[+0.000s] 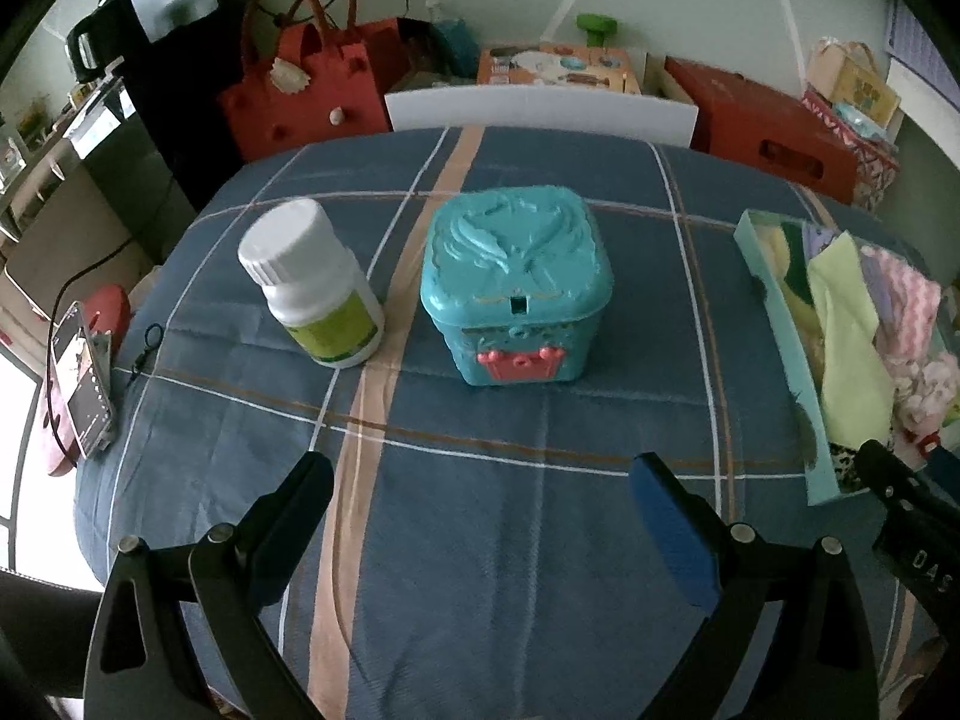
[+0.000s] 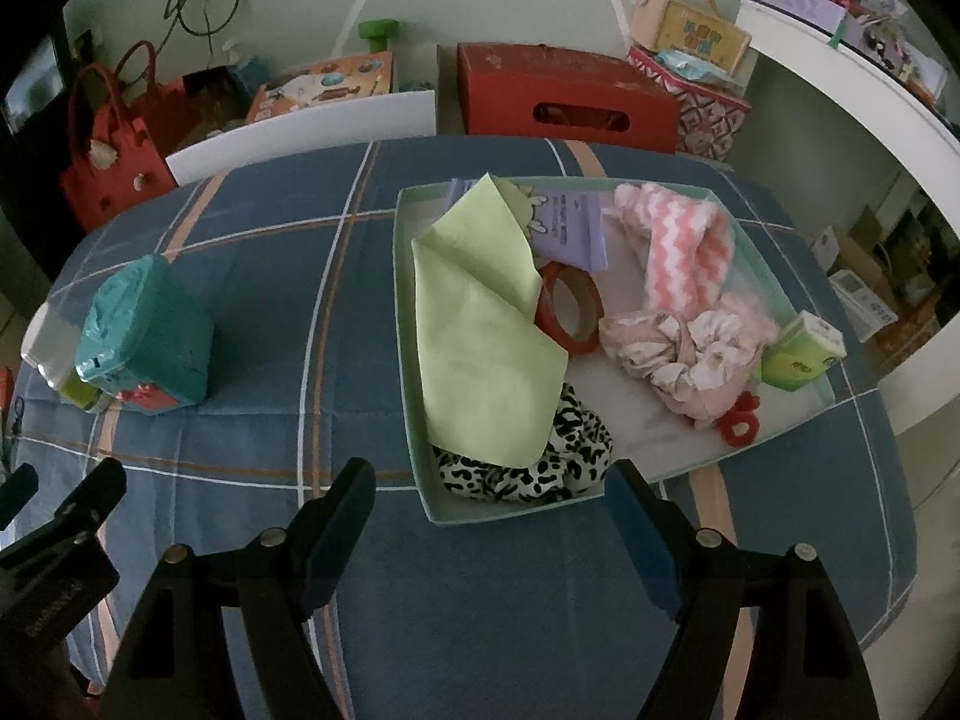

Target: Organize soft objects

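— Left wrist view: my left gripper [image 1: 480, 480] hangs wide apart, holding nothing, facing a teal lidded box [image 1: 515, 288] and a white-capped bottle [image 1: 312, 285] on the plaid cloth [image 1: 480, 540].

— Right wrist view: my right gripper [image 2: 489, 501] gapes too, holding nothing. The green cloth [image 2: 480, 330], zigzag fabric [image 2: 684, 252], pink scrunchie [image 2: 690, 354] and spotted one [image 2: 528, 462], I think, lie heaped in the tray [image 2: 405, 312]. That fits gathered or awaiting sorting.

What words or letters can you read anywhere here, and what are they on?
"DAS": white letters on the right gripper's black body, running off the picture's edge.
White print on the left gripper's black body: too faint to read.
Purple card in the tray: bunny drawing and lines of print, too small to read.
White bottle's green label: blurred.
Small green box: mark unreadable.
Bag behind the table: colourful letters, blurred.
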A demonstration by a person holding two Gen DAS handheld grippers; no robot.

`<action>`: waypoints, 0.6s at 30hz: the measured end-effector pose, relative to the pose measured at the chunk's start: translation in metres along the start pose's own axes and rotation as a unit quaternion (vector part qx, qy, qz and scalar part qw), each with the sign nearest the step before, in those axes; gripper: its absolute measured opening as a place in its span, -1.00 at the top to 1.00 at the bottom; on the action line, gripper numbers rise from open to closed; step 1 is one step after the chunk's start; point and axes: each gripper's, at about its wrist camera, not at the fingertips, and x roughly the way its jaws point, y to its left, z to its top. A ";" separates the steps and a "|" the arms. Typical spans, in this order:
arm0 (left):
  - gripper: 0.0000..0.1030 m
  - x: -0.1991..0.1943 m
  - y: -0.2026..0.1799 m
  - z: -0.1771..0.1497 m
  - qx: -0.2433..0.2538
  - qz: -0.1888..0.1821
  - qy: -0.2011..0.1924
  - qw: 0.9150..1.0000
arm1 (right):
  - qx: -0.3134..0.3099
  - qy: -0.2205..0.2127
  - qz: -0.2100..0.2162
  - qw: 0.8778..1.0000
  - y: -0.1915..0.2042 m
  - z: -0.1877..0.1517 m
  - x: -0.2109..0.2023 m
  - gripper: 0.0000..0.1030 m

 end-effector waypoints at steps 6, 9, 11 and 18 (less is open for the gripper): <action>-0.92 0.018 -0.005 -0.003 0.005 0.005 0.039 0.999 | 0.005 0.016 -0.006 1.000 -0.005 -0.001 0.009 -0.59; -0.92 0.023 -0.007 -0.004 0.005 0.003 0.048 0.999 | 0.012 0.029 -0.011 0.999 -0.008 -0.002 0.016 -0.59; -0.92 0.024 -0.007 -0.003 0.005 0.002 0.053 0.999 | 0.015 0.034 -0.013 0.999 -0.010 -0.003 0.019 -0.59; -0.92 0.027 -0.004 -0.004 -0.003 -0.003 0.063 0.998 | 0.016 0.043 -0.018 0.999 -0.010 -0.004 0.022 -0.59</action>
